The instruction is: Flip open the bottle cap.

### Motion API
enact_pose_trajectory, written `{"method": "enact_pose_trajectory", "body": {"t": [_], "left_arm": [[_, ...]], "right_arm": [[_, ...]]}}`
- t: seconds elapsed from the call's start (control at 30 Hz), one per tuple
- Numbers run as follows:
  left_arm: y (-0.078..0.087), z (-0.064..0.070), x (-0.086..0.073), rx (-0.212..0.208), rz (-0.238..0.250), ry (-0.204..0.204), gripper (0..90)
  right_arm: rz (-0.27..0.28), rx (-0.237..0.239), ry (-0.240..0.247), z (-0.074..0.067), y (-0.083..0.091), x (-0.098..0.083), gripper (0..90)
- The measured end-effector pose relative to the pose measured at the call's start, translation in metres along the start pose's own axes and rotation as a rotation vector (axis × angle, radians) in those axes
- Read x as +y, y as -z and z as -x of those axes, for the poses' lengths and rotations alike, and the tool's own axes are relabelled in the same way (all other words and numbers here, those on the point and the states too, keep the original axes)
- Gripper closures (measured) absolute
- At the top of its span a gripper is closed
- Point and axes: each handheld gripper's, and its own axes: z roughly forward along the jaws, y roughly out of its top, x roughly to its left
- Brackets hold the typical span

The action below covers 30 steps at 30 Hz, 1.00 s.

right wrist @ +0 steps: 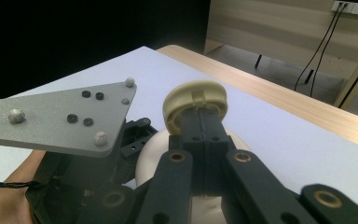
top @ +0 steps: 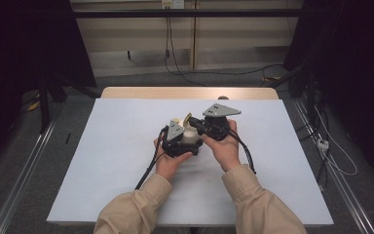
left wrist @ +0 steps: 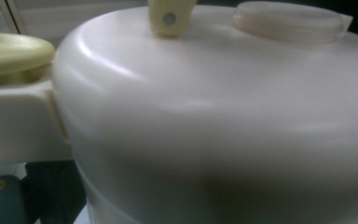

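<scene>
A white rounded pot (top: 191,137) stands on the white sheet (top: 121,161) at mid-table. In the left gripper view the pot (left wrist: 214,116) is very close, with a cream flap (left wrist: 14,53) at its side and a round cap (left wrist: 289,21) on top. My left gripper (top: 186,144) hugs the pot from the near left, and its jaws are hidden by the pot. My right gripper (right wrist: 200,114) is shut on a cream round lid (right wrist: 196,99), held tilted just above the pot (right wrist: 147,161). The right gripper (top: 195,125) comes in from the pot's right.
The left gripper's grey plate (right wrist: 60,116) sits close to the left of the right jaws. The wooden table edge (top: 190,92) runs along the far side. Cables (top: 331,156) lie on the floor at the right. Dark stands flank the table.
</scene>
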Motion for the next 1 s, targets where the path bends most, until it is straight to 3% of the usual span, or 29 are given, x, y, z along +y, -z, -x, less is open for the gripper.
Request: {"method": "enact_pose_trajectory", "body": {"t": [1.0], "left_arm": [[0.0, 0.0002, 0.0, 0.001, 0.0, -0.001, 5.1]], "right_arm": [[0.001, 0.001, 0.004, -0.0008, -0.0046, 0.0017, 90.0]]}}
